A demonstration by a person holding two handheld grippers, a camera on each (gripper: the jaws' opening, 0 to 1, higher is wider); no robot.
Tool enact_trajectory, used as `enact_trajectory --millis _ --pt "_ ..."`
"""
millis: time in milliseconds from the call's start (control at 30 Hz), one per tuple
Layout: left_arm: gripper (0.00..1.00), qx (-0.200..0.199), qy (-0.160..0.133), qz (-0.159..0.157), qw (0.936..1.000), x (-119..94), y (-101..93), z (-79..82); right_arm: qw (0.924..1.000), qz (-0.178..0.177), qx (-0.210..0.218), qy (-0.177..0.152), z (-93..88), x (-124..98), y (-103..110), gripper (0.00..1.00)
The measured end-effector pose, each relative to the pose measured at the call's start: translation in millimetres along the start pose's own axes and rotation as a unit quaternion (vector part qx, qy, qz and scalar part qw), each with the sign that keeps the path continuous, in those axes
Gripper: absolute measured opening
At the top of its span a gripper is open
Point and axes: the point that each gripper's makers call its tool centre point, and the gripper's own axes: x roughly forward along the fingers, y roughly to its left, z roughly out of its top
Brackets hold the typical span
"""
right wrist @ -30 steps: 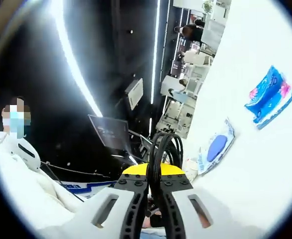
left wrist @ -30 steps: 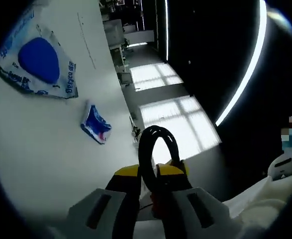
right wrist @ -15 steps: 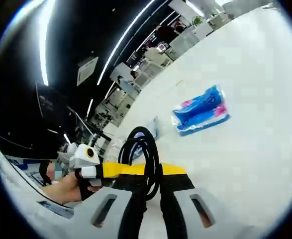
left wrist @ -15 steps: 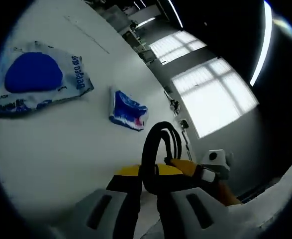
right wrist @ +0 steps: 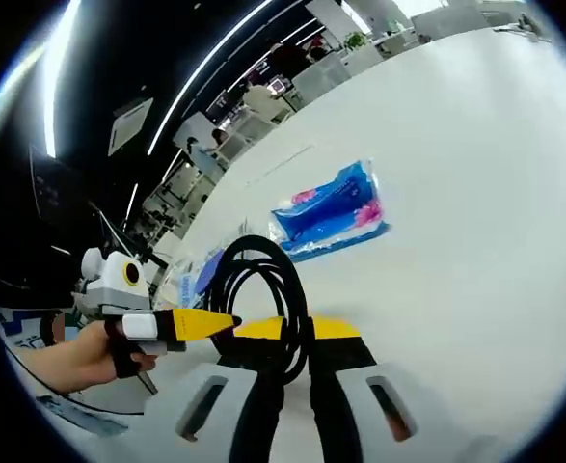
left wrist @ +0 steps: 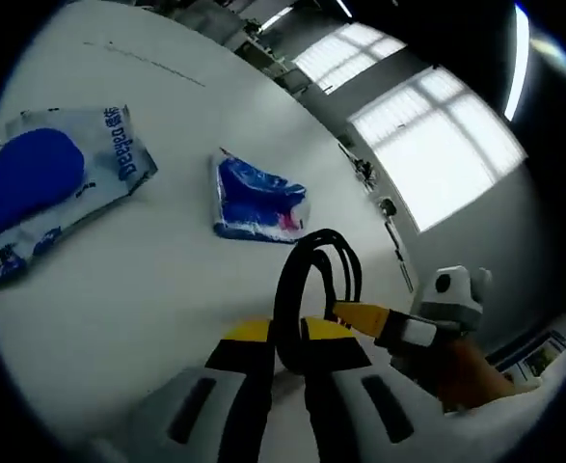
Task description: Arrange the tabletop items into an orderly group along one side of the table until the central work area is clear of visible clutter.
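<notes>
Both views have swung down onto the desk (left wrist: 119, 289) — the blue tissue pack (left wrist: 256, 200) and mask pouch (left wrist: 46, 183) lie apart, ungathered; each tool (left wrist: 284, 359) (right wrist: 284, 359) stays clamped on a black cable loop (left wrist: 311, 289).

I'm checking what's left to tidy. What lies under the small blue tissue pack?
The small blue tissue pack lies flat on the bare white table. Nothing sticks out from beneath it; whatever its own body covers can't be seen.

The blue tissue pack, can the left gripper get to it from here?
Probably yes. The blue tissue pack lies on bare table ahead of the left gripper, nothing between.
</notes>
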Motion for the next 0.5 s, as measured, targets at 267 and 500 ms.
enact_trajectory --millis 267,500 --pt "0.08 0.083 0.044 0.053 0.9942 12 14.1 -0.2 0.9988 -0.035 -0.02 0.026 -5.3 8 -13 0.06" --pt "0.1 0.146 0.073 0.08 0.9833 21 21.2 0.0 0.9971 -0.056 -0.036 0.038 -12.7 14 -22 0.07"
